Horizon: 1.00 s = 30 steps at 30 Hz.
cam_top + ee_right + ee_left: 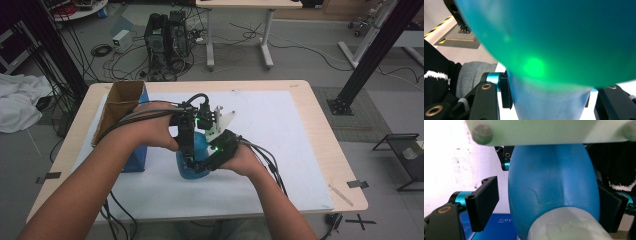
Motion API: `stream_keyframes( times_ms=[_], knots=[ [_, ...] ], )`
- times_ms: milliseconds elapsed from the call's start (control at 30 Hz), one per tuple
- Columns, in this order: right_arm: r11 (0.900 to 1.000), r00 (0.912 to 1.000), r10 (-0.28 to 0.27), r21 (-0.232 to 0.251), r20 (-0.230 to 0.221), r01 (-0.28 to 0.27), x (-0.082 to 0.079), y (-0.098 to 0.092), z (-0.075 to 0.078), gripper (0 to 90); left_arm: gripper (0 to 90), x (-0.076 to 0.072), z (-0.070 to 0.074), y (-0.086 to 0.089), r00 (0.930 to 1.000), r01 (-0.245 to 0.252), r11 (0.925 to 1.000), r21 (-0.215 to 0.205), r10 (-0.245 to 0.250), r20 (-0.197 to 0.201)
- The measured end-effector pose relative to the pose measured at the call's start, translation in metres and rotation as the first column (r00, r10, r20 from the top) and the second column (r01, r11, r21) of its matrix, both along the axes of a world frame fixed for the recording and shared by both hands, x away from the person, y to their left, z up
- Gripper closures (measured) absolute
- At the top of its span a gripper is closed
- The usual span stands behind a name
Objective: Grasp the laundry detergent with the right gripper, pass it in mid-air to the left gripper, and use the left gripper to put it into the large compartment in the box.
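Cables and computer towers (167,42) are cluttering the grey floor beyond a wooden table (320,135), which is carrying a white mat (280,150), an open cardboard box (120,107) at the left, and a flat blue box (135,160) beside it.

Near the middle of the mat, both hands are meeting around a blue rubber bulb (196,162) with a pale, translucent neck (566,225). The left gripper (186,145) is coming down over it from above; in the left gripper view its fingers (482,203) are standing fairly wide on either side of the bulb's body, the left one apart from the rubber, the right one just beside it, contact unclear. The right gripper (212,160) is reaching in from the right; in the right gripper view its fingers (505,90) are flanking the narrow stem tightly and seem to be holding it.

The rubber looks smooth and soft, so it is probably liable to squirm or pop out if either side squeezes off-centre; with only one pair gripping, a twist could tip it over.

Judging from the high view, the bulb's long axis is tilting roughly upright, leaning toward the left hand; which end is pointing up I cannot tell for certain.
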State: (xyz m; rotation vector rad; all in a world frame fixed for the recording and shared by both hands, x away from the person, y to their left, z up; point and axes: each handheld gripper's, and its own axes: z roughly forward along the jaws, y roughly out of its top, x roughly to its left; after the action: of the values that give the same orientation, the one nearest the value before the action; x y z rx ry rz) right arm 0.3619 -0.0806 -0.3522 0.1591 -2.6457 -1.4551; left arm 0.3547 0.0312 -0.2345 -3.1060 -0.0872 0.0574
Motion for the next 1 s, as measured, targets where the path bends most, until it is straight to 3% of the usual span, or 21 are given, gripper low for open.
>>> stream_keyframes(
  times_ms=[33, 100, 167, 367, 800, 1000],
  knots=[
    [1.0, 1.0, -0.002, 0.005, 0.004, 0.002, 0.0003, 0.0003, -0.0004, 44.8, 18.3, -0.0017, -0.0016, 0.0001, 0.9996, -0.026, 0.9995, -0.021, 0.026, 0.005],
    [1.0, 1.0, -0.003, 0.004, 0.006, 0.003, 0.001, 0.0004, -0.0007, 44.9, 19.6, 0.0011, 0.0002, -0.0002, 1.0, -0.001, 1.0, 0.003, 0.001, 0.001],
    [1.0, 1.0, 0.0, 0.006, 0.008, 0.0, 0.0015, 0.0006, -0.0009, 44.9, 21.3, -0.0008, -0.0019, -0.0006, 0.9996, -0.029, 0.9994, -0.021, 0.029, 0.001],
    [1.0, 0.9997, 0.006, 0.007, 0.025, -0.007, 0.0033, 0.0008, -0.0017, 44.9, 23.1, -0.0002, -0.0029, -0.0016, 0.9995, -0.03, 0.9994, -0.019, 0.03, -0.01],
    [1.0, 0.9998, 0.008, 0.007, 0.019, -0.009, 0.0037, 0.0006, -0.0014, 44.9, 27.6, -0.0019, -0.0032, -0.0026, 0.998, -0.055, 0.9982, -0.022, 0.054, -0.031],
    [1.0, 0.9997, 0.009, 0.006, 0.021, -0.009, 0.004, 0.0005, -0.0014, 44.9, 29.3, -0.0011, -0.0039, -0.0027, 0.9985, -0.044, 0.9987, -0.024, 0.044, -0.033]
  ],
)
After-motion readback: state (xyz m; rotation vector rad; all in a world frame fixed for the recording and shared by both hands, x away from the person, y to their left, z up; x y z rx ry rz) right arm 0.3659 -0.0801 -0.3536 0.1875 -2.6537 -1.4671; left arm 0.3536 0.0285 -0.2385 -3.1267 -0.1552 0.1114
